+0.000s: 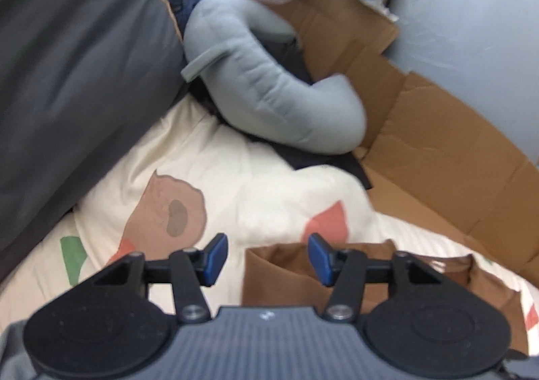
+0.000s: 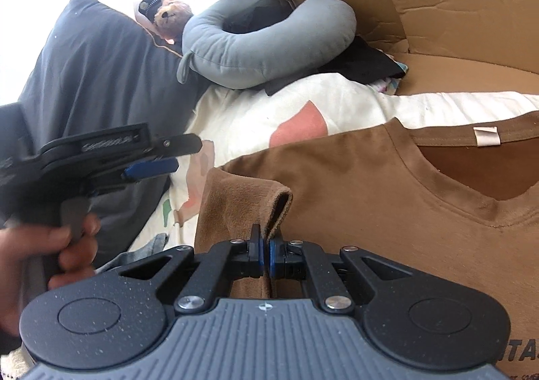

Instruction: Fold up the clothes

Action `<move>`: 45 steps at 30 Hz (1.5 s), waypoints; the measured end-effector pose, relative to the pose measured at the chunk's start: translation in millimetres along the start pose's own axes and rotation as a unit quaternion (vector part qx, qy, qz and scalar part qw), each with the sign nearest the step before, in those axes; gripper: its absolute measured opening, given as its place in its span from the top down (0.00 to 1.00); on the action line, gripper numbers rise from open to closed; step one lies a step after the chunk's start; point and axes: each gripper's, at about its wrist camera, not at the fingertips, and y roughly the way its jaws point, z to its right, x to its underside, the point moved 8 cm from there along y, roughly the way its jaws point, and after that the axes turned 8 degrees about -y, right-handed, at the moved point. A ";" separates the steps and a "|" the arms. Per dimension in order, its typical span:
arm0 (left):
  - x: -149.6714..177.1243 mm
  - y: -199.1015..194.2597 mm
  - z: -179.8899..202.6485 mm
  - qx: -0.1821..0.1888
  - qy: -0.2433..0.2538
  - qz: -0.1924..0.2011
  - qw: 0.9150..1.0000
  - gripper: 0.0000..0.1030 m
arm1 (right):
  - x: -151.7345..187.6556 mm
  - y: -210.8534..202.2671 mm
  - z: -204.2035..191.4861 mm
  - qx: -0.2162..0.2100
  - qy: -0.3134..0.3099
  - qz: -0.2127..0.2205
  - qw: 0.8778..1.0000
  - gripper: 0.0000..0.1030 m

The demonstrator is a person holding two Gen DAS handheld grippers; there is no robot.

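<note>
right gripper [image 2: 265, 257]: jaws pinched sleeve [image 2: 242, 201] of brown shirt [image 2: 387, 198] | left gripper [image 1: 267, 258]: jaws spread, seemingly above quilt [image 1: 256, 184]

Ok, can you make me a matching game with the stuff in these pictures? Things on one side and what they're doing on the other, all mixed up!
Things:
1. right tongs
2. left tongs
3. teddy bear
4. neck pillow

What they're doing:
A. open, holding nothing
B. curled in a U on the bed, grey-green
C. pinching the folded sleeve of the brown T-shirt
D. tucked behind the dark grey pillow, wearing a dark cap

Pairs: 1-C, 2-A, 3-D, 4-B
</note>
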 end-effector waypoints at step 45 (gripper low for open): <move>25.0 49.5 1.6 -0.023 0.037 -0.103 0.994 0.77 | 31.1 15.6 68.3 0.057 0.105 -0.053 0.991 0.97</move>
